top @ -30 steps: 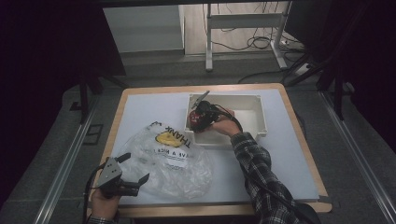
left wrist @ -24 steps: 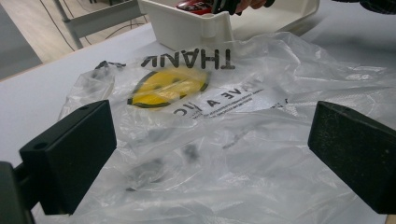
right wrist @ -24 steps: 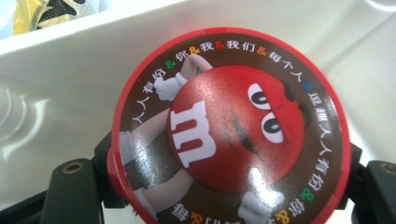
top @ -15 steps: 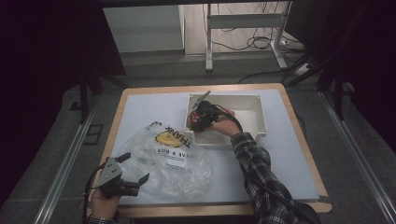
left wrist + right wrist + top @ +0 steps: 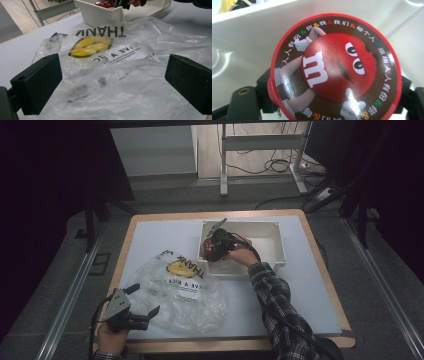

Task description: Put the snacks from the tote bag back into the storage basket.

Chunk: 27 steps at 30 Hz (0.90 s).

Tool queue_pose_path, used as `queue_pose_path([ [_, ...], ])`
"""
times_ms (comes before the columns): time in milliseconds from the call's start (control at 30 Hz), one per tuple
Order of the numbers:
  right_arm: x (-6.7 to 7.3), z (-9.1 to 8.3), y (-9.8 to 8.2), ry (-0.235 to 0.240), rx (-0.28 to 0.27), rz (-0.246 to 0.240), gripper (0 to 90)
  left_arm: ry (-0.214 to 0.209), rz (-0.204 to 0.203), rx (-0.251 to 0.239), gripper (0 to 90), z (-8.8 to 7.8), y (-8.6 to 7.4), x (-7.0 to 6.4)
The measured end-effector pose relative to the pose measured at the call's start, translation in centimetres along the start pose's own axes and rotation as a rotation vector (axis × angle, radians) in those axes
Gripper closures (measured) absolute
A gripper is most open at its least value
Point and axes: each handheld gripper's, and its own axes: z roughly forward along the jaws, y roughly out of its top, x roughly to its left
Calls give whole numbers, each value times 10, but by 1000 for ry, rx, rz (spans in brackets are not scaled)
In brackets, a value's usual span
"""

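- The right hand-held gripper [image 5: 216, 245] reaches down into the white bin [image 5: 270, 226] at the far side of the surface [image 5: 310, 290]. The person's hand [image 5: 242, 256] is just behind it.
- A round red candy tub [image 5: 334, 70] lies straight ahead of this hand-held gripper, right up against it. Its printed lid faces back along the jaws.
- The tub sits inside the bin, close to the wall nearest the bag, and its rim spans the gap from one black jaw to the other.
- The right jaws have just been opening and stand a little apart with the tub between them. The pads are hidden behind the tub's edge, so I cannot tell whether they press on it.
- The tub is round, so it has no long side to line up with. What matters, I judge, is that each jaw flanks its rim evenly.
- The left hand-held gripper [image 5: 147, 298] is spread wide and holds nothing. It sits low at the near edge of the surface.
- A crumpled clear plastic bag [image 5: 125, 75] lies directly in front of and under its jaws, with the bin beyond the bag.
- The right hand is much the nearer to the tub. The left is well apart from it, with the bag in between.
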Motion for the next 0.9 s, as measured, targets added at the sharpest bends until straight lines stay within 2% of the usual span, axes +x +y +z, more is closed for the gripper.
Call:
queue_pose_path([
  [367, 1, -3, 1, 7, -8, -12, 101, -1, 1, 1, 10, 0, 0, 0],
  [600, 3, -6, 2, -19, -6, -10, 87, -3, 1, 2, 9, 0, 0, 0],
  [900, 6, -14, 4, -20, -33, -11, 76, -2, 1, 2, 10, 0, 0, -1],
])
